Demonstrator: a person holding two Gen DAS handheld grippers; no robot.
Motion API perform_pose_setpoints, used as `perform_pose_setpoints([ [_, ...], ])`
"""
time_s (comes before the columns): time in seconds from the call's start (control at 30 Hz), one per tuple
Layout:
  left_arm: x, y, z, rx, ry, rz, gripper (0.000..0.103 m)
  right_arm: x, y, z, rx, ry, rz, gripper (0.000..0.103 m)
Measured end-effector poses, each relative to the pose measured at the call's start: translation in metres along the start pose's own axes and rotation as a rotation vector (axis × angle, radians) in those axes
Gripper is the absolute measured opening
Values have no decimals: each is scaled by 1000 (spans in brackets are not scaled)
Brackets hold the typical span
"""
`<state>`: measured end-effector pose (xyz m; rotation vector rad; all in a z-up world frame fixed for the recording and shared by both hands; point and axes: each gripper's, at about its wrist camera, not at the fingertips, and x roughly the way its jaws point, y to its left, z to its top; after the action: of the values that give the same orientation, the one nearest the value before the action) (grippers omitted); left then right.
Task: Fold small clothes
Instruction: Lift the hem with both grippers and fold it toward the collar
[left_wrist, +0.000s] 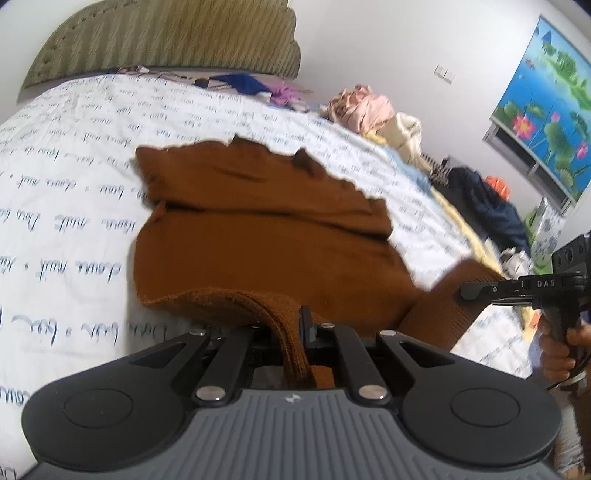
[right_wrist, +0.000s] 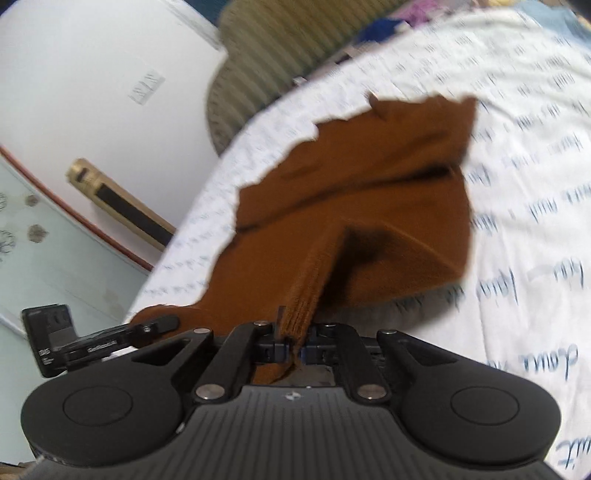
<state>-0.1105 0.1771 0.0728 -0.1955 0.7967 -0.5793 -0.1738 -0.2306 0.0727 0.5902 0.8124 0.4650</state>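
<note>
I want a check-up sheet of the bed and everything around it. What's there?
Surface: bed sheet, white with blue writing.
Job's things: brown knit garment, near edge lifted off the sheet.
Clutter: pile of clothes along the bed's far side.
Grippers: left tongs shut on the garment; right tongs shut on it too.
Cables: nothing seen.
Surroundings: striped headboard, lotus picture, white wall.
</note>
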Motion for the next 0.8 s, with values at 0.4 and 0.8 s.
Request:
perform_pose_setpoints([
  [0.4, 6, 3, 60, -8, -106, 73, 6, 13, -3, 56, -33, -156, -42, 10],
  [0.8, 2, 3, 102, -24, -149, 87, 6, -7, 24, 96, -107, -247, -3, 10],
])
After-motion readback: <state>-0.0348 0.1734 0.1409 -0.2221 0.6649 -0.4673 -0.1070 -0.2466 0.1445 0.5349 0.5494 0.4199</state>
